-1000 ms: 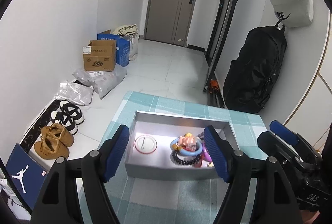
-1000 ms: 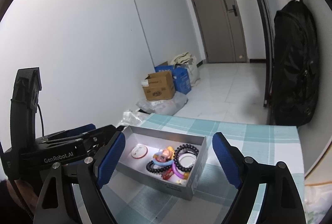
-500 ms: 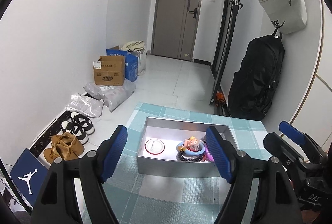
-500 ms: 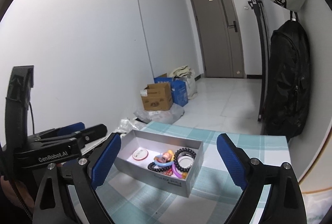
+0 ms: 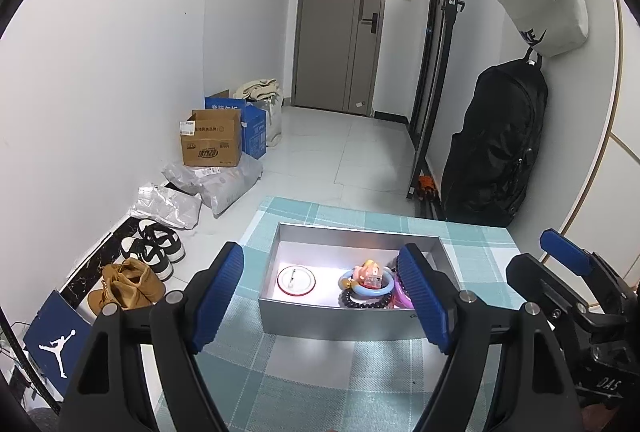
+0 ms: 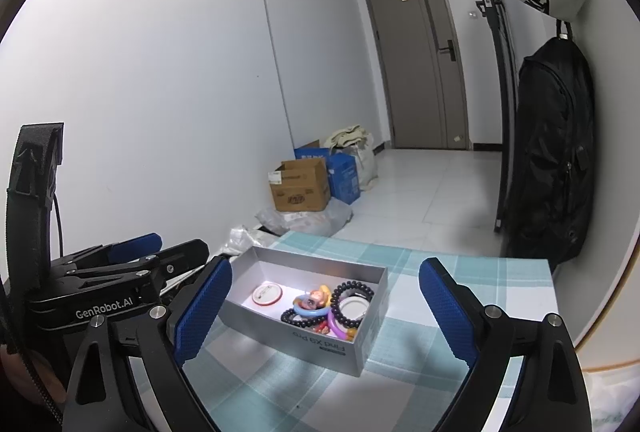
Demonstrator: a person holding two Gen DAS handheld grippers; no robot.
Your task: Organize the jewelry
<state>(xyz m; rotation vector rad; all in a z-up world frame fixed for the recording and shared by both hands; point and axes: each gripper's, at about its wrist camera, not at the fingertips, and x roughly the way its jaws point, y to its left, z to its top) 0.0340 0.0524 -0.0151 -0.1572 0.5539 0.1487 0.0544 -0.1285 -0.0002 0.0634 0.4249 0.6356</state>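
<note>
A grey open box (image 5: 340, 320) (image 6: 304, 340) stands on the teal checked tablecloth (image 5: 320, 372). Inside lie a red-rimmed round disc (image 5: 296, 281) (image 6: 267, 294), a blue ring with a cartoon charm (image 5: 366, 278) (image 6: 312, 302), a black bead bracelet (image 5: 360, 302) (image 6: 354, 290) and a purple ring (image 6: 334, 326). My left gripper (image 5: 320, 250) hovers in front of the box, open, with nothing between its blue pads. My right gripper (image 6: 326, 266) hangs open and empty on the box's near right side. Neither gripper touches the box.
The table edge (image 5: 256, 216) drops to a tiled floor with shoes (image 5: 152, 248), grey bags and cardboard boxes (image 5: 212, 140) along the left wall. A black backpack (image 5: 496, 152) hangs on the right wall. The right gripper's frame (image 5: 560, 296) sits close beside the left one.
Both pairs of jaws have spread a little wider. Both views have tipped up slightly, showing more of the door and wall. The box and its jewelry have not moved.
</note>
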